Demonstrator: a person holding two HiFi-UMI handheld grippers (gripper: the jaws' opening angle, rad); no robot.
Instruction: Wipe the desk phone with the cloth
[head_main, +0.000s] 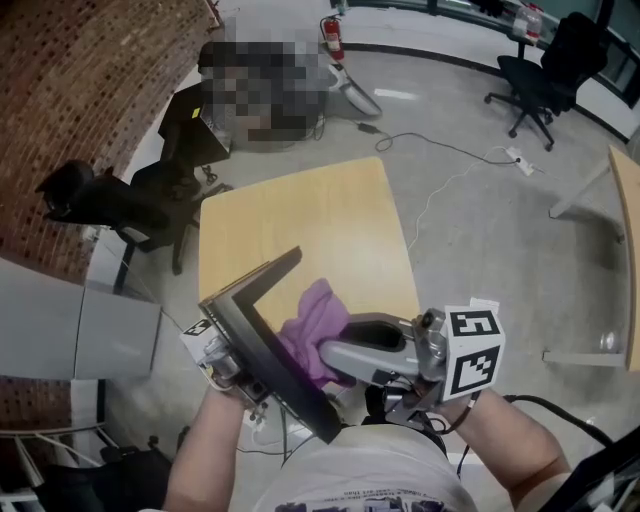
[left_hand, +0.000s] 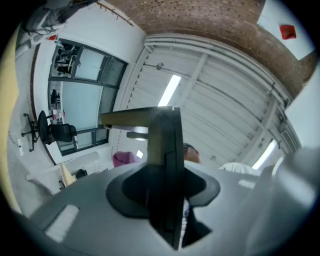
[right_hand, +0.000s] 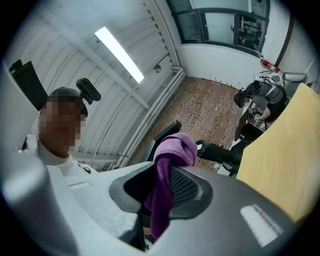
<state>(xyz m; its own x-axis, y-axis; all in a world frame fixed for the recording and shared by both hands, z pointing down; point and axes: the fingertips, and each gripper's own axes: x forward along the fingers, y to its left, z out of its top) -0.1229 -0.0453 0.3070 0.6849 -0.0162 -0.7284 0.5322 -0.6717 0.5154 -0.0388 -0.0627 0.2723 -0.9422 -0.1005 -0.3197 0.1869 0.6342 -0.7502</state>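
A dark, flat, angled desk phone (head_main: 268, 335) is held up off the light wooden table (head_main: 300, 215), tilted with one end toward me. My left gripper (head_main: 228, 362) is shut on its lower left edge; in the left gripper view the phone (left_hand: 166, 165) stands as a dark slab between the jaws of that gripper (left_hand: 167, 202). My right gripper (head_main: 330, 352) is shut on a purple cloth (head_main: 314, 322), which lies against the phone's upper face. In the right gripper view the cloth (right_hand: 172, 155) hangs bunched between the jaws of that gripper (right_hand: 160, 197), and the phone's edge (right_hand: 162, 132) shows behind it.
The table's bare top (right_hand: 280, 150) lies beyond the phone. A black chair (head_main: 95, 200) stands left by the brick wall (head_main: 70, 90). An office chair (head_main: 545, 70), a floor cable (head_main: 450, 160) and another table edge (head_main: 628, 250) are to the right.
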